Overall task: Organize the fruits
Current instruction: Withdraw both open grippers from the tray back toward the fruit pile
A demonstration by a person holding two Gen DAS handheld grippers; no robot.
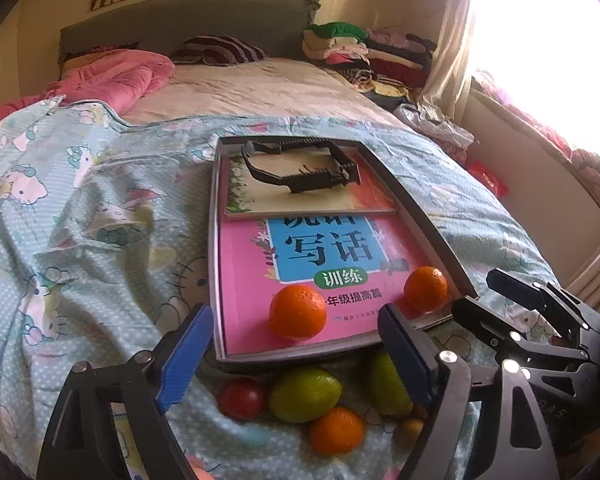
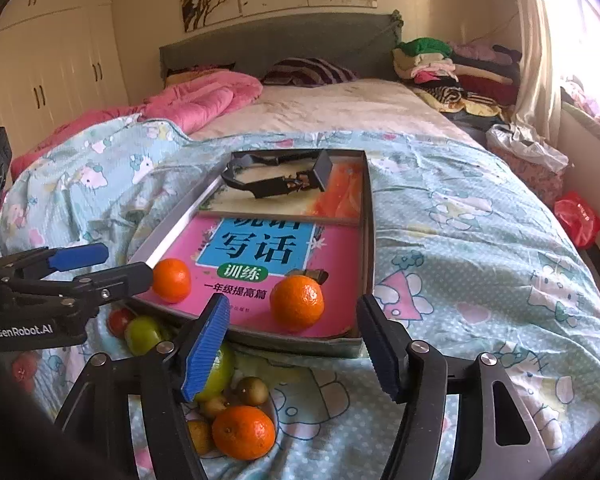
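Left gripper (image 1: 296,360) fills the foreground of the left wrist view, jaws apart, nothing between the pads. It hangs over the near rim of the tray (image 1: 416,200), w/ one orange (image 1: 298,312) lying just beyond the gap on the pink book (image 1: 252,276). A second orange (image 1: 425,289) sits near the tray's right corner. On the bedsheet (image 1: 100,220) below the rim lie loose fruit: a tomato (image 1: 242,398), two green fruits (image 1: 305,394), a third orange (image 1: 336,431), plus smaller brownish pieces half hidden. Right gripper (image 1: 472,294) shows at the right edge, jaws apart, empty. A black strap thing (image 1: 300,168) rests on a second book at the far end.

Right wrist view: right gripper (image 2: 290,344) nearest, jaws apart, empty, poised over the near rim w/ an orange (image 2: 297,302) just ahead of the gap. Left gripper (image 2: 124,266) enters from the left, tip close by the other orange (image 2: 171,280); contact not clear.

Judgement: two oranges are in the tray, one before each gripper, so sorting looks part done; the pile on the sheet is still to go. Books make a flat floor, so round fruit could roll.

Left view alone shows the tomato fully. Right view alone shows the small brown fruits (image 2: 252,391) clearly, and a wardrobe (image 2: 60,64).
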